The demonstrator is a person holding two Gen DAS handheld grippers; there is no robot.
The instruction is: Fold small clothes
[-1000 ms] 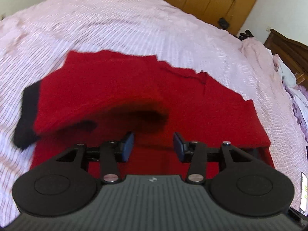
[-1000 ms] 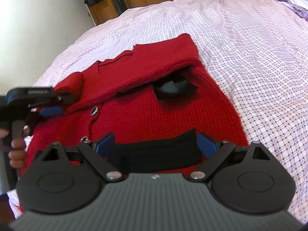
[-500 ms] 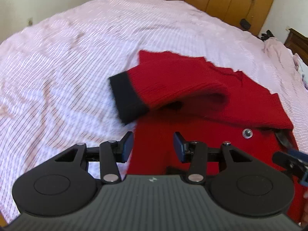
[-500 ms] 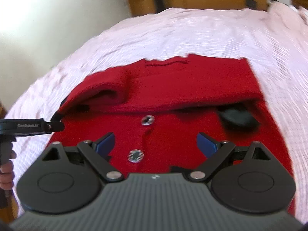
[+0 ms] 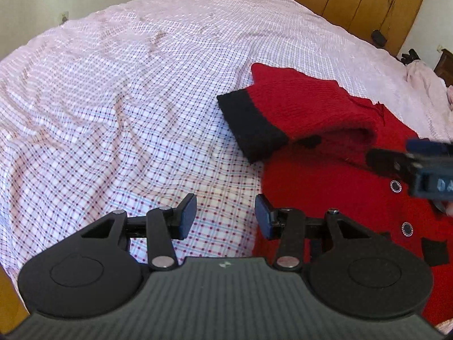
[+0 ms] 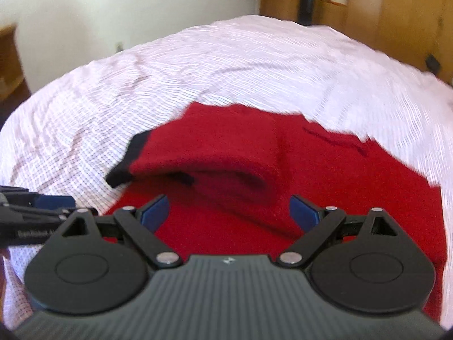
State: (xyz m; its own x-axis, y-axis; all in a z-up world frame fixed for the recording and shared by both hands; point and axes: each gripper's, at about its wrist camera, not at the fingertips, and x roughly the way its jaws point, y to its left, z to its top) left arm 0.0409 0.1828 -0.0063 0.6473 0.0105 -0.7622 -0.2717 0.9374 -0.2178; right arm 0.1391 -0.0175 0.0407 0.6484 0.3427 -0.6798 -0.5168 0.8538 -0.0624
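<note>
The left tongs are released, hovering over the checked bed sheet just beside the red cardigan. The right tongs gape wide above the cardigan, gripping nothing. The cardigan lies flat on the bed, its black-cuffed sleeve folded across the body. Wooden wardrobes stand at 1 o'clock and a pale wall at 11 o'clock.

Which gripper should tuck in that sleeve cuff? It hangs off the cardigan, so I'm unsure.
Probably left: the left gripper is open over the sheet beside the cuff; the right gripper is centred over the cardigan.
</note>
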